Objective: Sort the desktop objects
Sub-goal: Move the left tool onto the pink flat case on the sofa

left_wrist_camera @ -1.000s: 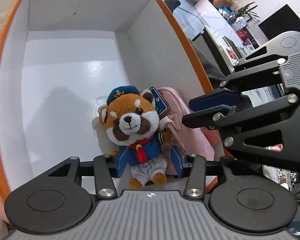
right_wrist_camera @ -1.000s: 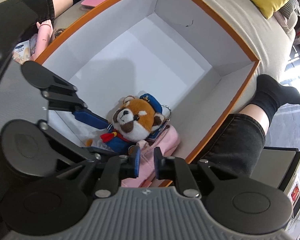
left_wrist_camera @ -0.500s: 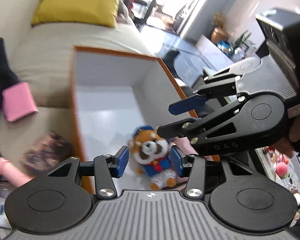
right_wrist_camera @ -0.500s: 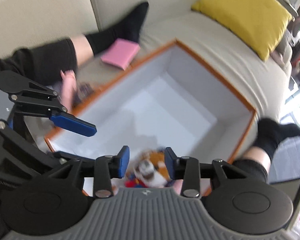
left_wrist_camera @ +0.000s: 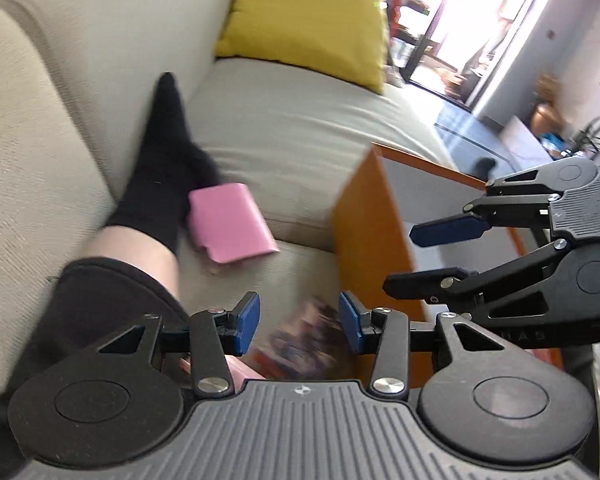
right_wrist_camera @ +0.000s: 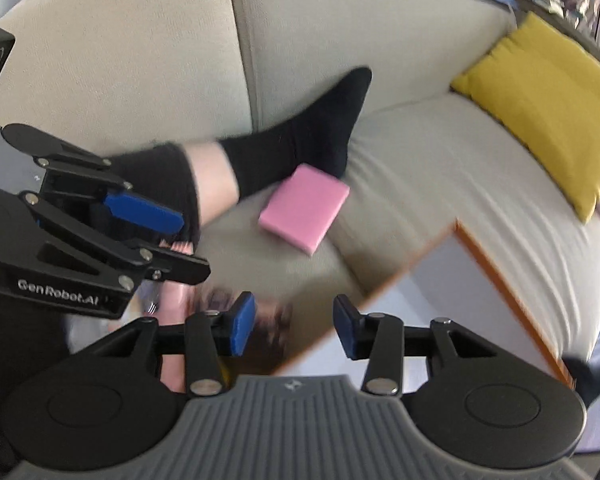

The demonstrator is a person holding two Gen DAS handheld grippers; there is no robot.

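Probably home living room, beige sofa (left_wrist_camera: 300, 128), yellow cushion (left_wrist_camera: 308, 16)

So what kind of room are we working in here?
Most likely a home living room: a beige sofa with a yellow cushion, the person's socked foot resting on it, and a bright doorway behind.

Two grippers were counted: the left gripper (left_wrist_camera: 298, 322), at the bottom centre of its own view, and the right gripper (right_wrist_camera: 294, 328), at the bottom centre of its own. Four blue pads were counted, two on each. One box (left_wrist_camera: 374, 248) was seen, right of centre. One pink pad (right_wrist_camera: 304, 209) was counted at mid-frame. One yellow cushion (right_wrist_camera: 548, 108) was counted at the upper right. One sofa (right_wrist_camera: 440, 168) was seen. One black sock (left_wrist_camera: 162, 160) was counted, left of centre. One blurred printed item (left_wrist_camera: 300, 340) was made out at lower centre; what it was could not be told.
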